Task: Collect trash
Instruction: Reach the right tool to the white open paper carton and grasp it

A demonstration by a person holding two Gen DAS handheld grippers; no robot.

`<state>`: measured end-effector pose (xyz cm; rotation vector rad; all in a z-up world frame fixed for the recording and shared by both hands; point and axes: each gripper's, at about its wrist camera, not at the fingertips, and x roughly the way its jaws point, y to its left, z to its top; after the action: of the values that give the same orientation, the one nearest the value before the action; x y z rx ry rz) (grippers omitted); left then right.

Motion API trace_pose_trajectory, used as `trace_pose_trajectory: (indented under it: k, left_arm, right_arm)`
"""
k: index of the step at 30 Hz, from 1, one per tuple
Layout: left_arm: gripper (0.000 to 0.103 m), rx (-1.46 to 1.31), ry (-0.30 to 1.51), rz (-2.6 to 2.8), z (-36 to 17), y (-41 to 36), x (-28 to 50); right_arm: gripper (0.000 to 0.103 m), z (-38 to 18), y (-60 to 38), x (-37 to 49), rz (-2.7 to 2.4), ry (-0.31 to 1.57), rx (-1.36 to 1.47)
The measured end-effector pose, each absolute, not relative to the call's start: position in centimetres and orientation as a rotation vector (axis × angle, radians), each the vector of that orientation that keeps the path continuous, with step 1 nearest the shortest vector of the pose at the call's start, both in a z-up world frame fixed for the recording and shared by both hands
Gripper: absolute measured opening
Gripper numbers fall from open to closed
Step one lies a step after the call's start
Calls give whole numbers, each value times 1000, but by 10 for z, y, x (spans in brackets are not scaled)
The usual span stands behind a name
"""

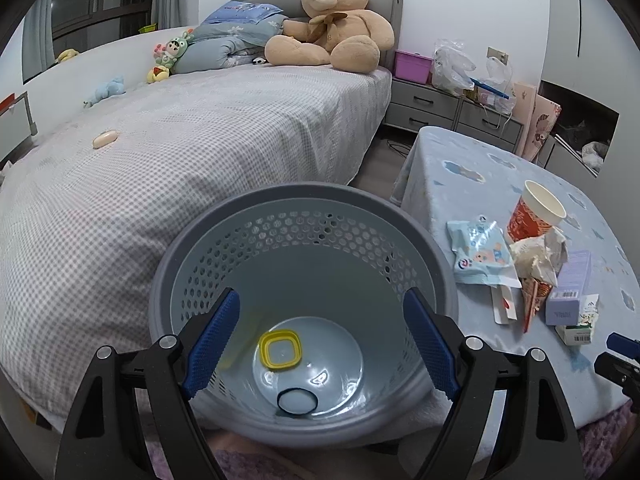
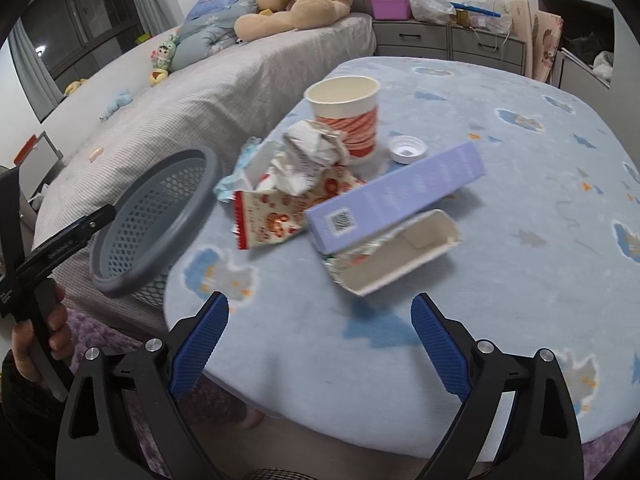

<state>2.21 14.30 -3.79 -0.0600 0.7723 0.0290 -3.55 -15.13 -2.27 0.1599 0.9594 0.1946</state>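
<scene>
The left gripper (image 1: 320, 344) hung wide open and empty over the mouth of the grey perforated bin (image 1: 192, 280), which stood directly below and ahead of it; a yellow square ring (image 1: 280, 349) and a white round lid (image 1: 297, 401) lay on the bin's floor. The right gripper (image 2: 320, 344) was likewise spread wide, holding nothing, above the blue cloth of the table (image 2: 520, 280). Just ahead of its fingers lay the trash pile: an opened carton (image 2: 394, 262), a lavender box (image 2: 394, 196), a snack wrapper (image 2: 276, 216), crumpled paper (image 2: 314, 148) and an empty paper cup (image 2: 348, 116).
</scene>
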Motion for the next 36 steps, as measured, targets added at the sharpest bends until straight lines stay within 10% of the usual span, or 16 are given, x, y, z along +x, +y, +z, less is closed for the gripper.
trace_pose_trajectory:
  k: [27,36]
  left_arm:
    - [80,-17,812,35,-39,76,-6]
    - [80,-7,820,21,-38,68,-5]
  right_arm:
    - [97,-56,-172,14,321,978,-58]
    - [83,-55,-169,12,313,947,-89]
